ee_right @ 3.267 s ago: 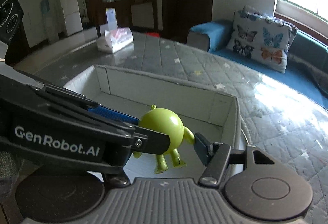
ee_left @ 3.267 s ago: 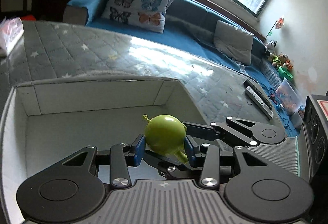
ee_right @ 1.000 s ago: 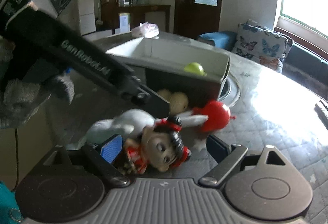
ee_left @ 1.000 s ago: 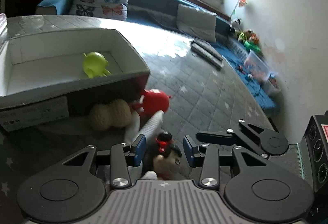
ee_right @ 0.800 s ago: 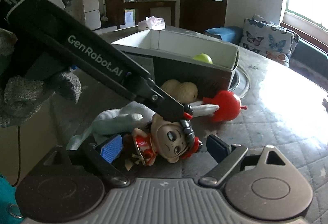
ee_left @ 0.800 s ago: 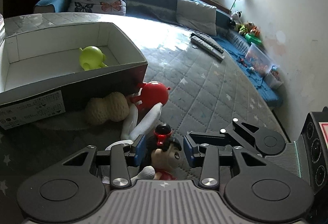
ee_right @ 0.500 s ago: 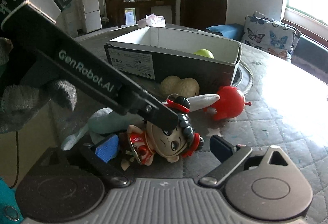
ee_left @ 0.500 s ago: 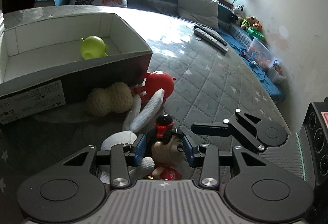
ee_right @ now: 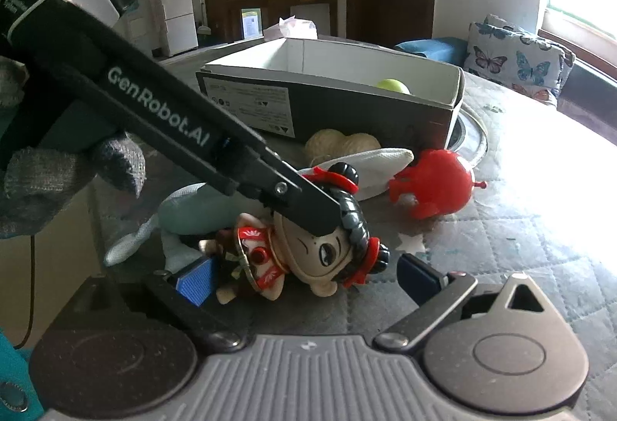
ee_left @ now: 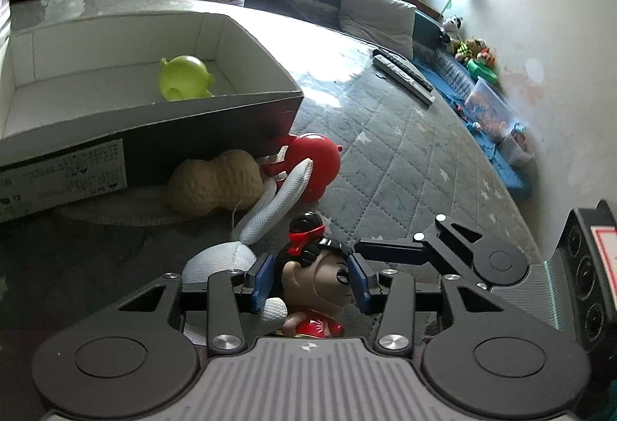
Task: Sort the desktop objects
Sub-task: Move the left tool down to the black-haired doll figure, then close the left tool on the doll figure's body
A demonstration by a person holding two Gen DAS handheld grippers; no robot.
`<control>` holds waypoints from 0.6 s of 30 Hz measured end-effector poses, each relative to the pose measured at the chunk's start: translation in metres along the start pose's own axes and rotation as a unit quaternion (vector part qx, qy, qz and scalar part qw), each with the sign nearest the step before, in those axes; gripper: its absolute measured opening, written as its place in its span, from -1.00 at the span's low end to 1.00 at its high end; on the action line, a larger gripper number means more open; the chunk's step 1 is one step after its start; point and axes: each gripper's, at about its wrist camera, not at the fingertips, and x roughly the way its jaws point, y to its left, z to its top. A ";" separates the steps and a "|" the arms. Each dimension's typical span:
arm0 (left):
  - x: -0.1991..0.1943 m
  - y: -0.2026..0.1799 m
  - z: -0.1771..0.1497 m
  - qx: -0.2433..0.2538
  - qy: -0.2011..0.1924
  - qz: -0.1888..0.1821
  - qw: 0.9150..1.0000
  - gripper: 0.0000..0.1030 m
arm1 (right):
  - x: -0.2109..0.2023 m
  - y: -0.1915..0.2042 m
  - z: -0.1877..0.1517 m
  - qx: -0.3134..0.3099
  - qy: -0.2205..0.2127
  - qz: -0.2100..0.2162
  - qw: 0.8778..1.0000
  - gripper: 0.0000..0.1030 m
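A doll with black hair, red bows and a red dress (ee_left: 316, 278) lies on the quilted table. Its head sits between the blue pads of my left gripper (ee_left: 310, 280), whose jaws are opening, with a thin gap at each pad. In the right wrist view the doll (ee_right: 320, 239) also lies between the pads of my right gripper (ee_right: 304, 278). Those jaws are opening too and stand clear of it. A left finger (ee_right: 308, 205) lies across the doll's hair. A green round toy (ee_left: 185, 78) rests inside the cardboard box (ee_left: 216, 108).
A peanut plush (ee_left: 216, 186), a red round toy (ee_left: 314, 162) and a white plush rabbit (ee_left: 270, 205) lie against the box's front wall. Remote controls (ee_left: 405, 74) lie farther off on the table. A gloved hand (ee_right: 58, 174) holds the left gripper.
The green toy, earlier held in my left gripper over the box, now lies in it. Both grippers have sunk around the doll, and both pairs of jaws stand wider.
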 end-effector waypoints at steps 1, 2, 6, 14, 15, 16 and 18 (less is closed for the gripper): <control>0.000 0.002 0.000 -0.005 -0.001 -0.003 1.000 -0.09 | 0.001 -0.001 0.000 0.000 0.001 0.002 1.000 0.93; 0.001 0.003 0.000 -0.010 -0.001 -0.005 1.000 -0.08 | 0.002 -0.001 0.001 0.000 0.001 0.003 1.000 0.94; 0.000 0.007 0.001 -0.026 0.001 -0.013 1.000 -0.12 | 0.005 -0.002 0.001 0.000 0.002 0.007 1.000 0.94; 0.000 0.007 0.000 -0.031 -0.009 -0.012 0.999 -0.10 | 0.006 -0.002 0.004 0.006 -0.002 0.009 1.000 0.95; 0.000 0.006 -0.001 -0.027 -0.012 -0.012 1.000 -0.10 | 0.006 -0.002 0.004 0.004 -0.002 0.008 1.000 0.95; 0.000 0.006 -0.001 -0.025 -0.012 -0.012 1.000 -0.10 | 0.006 -0.001 0.005 0.003 -0.002 0.007 1.000 0.95; 0.000 0.006 -0.001 -0.029 -0.009 -0.013 0.999 -0.11 | 0.007 -0.001 0.005 0.003 -0.002 0.008 1.000 0.95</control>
